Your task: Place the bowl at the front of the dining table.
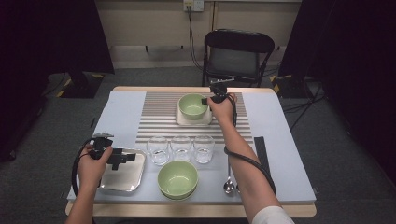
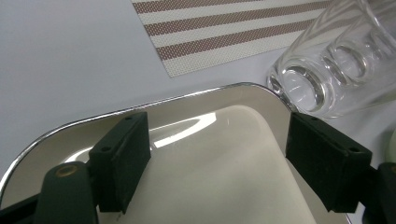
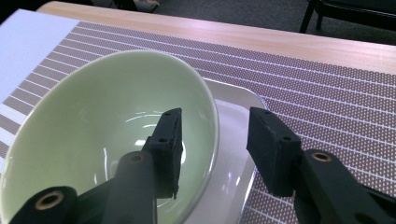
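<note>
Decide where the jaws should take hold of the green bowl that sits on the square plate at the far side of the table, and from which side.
Grip the rim of the far green bowl on its right side, one jaw inside and one outside. The wall is thin and flares upward, so it fits between the jaws. The right gripper already straddles that rim, open, above the square plate.

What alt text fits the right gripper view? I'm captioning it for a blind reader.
The right hand-held gripper straddles the rim of a pale green bowl, jaws open, one inside and one outside. The bowl sits on a silver tray on a striped placemat.
</note>
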